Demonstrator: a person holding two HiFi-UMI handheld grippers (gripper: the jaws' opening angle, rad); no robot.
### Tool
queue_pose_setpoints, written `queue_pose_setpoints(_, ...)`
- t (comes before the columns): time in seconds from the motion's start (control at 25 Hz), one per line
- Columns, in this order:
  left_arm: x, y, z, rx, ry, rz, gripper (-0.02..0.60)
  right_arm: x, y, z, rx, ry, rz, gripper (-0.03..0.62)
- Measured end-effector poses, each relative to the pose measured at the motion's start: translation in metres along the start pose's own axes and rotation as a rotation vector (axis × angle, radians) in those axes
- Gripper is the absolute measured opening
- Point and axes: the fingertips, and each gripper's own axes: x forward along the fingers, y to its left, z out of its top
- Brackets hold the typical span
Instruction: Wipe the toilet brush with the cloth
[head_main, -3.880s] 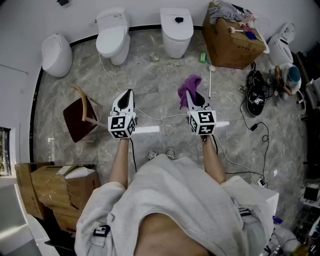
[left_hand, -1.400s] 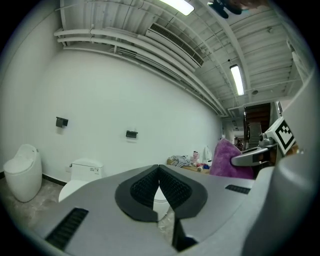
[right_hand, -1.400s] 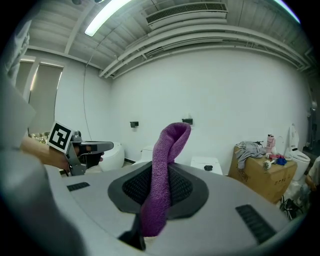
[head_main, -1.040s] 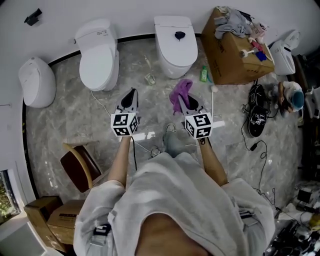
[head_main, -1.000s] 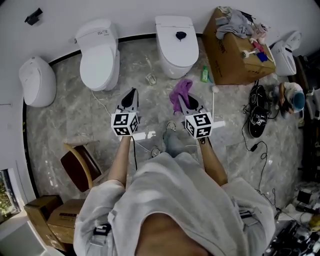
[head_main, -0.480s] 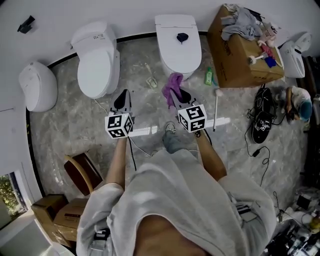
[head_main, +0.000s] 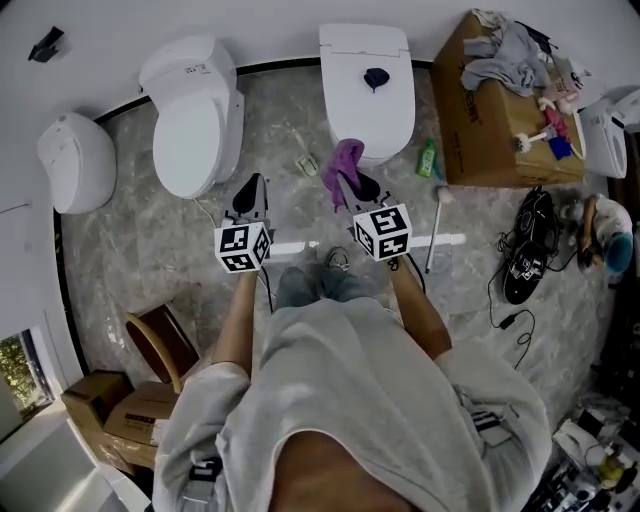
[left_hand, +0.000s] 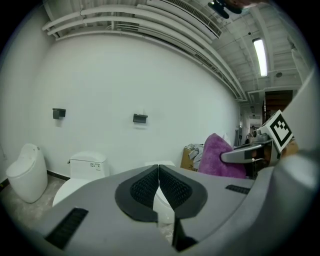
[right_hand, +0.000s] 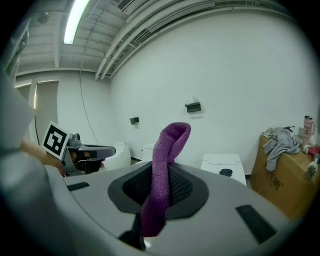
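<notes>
The head view looks steeply down from above the person onto a marble floor (head_main: 140, 250), with a row of toilets (head_main: 190, 110) along the wall at its top. Each gripper view sits low and close behind its own jaws, facing nearly level toward that wall. The left gripper view catches the right gripper (left_hand: 225, 156) and its purple cloth (left_hand: 216, 150) at right. The right gripper view catches the left gripper (right_hand: 112, 148) at left. All three views share the toilets and a cardboard box (head_main: 505, 110).

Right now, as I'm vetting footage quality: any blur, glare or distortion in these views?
Head view: sharp, with light streaks glaring on the grey marble floor. Left and right gripper views: heavy fisheye curving, dark corners, overexposed ceiling strip light; the purple fuzzy cloth is sharp.
</notes>
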Motion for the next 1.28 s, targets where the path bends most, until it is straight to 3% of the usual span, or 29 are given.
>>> queue_pose_setpoints(0.32, 0.059, 0.037, -0.023, -0.048, 0.059, -0.015, 0.02, 0.057, -0.025, -0.015, 0.025, 0.084, -0.018, 0.075)
queue_pose_setpoints(0.76, 0.151, 0.11, -0.096, -0.052, 0.182, -0.126, 0.02, 0.163, -0.04, -0.039, 0.056, 0.168, -0.098, 0.075)
queue_pose_setpoints(1.04, 0.167, 0.142, -0.157, -0.056, 0.231, -0.099, 0.02, 0.205, -0.03, -0.087, 0.064, 0.212, -0.053, 0.075)
queue_pose_setpoints(1.28, 0.174, 0.134, -0.233, -0.057, 0.251, -0.083, 0.021, 0.216, -0.023, -0.153, 0.048, 0.202, 0.004, 0.075)
